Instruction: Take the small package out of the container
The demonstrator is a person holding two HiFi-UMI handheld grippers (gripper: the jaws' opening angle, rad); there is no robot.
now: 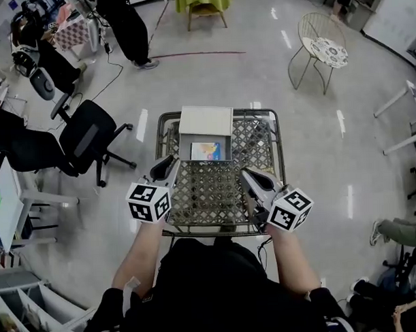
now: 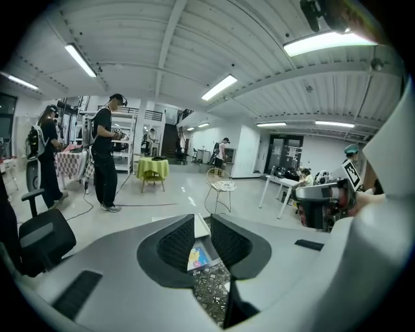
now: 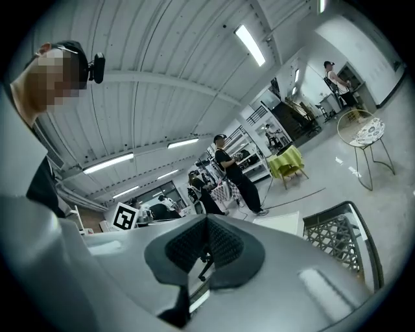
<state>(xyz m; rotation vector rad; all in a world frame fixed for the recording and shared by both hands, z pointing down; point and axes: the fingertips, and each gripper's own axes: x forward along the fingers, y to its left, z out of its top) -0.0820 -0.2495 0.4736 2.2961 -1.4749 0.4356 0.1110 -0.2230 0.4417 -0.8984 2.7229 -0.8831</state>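
Observation:
A white cardboard box (image 1: 205, 121) stands open at the far side of a metal lattice table (image 1: 216, 192). A small colourful package (image 1: 206, 151) lies inside it. My left gripper (image 1: 171, 160) hovers over the table's left part, just short of the box, open with nothing between its pads. In the left gripper view the package (image 2: 198, 257) shows through the gap of that gripper (image 2: 202, 222), some way ahead. My right gripper (image 1: 248, 173) hangs over the table's right part, away from the box. In the right gripper view its jaws (image 3: 207, 222) meet at the tips, holding nothing.
Black office chairs (image 1: 88, 135) stand left of the table, beside a white desk (image 1: 8, 210). A wire chair (image 1: 319, 46) is at the far right. A person in black (image 1: 124, 22) stands at the back, near a green-covered table (image 1: 203, 0). Cables run across the floor.

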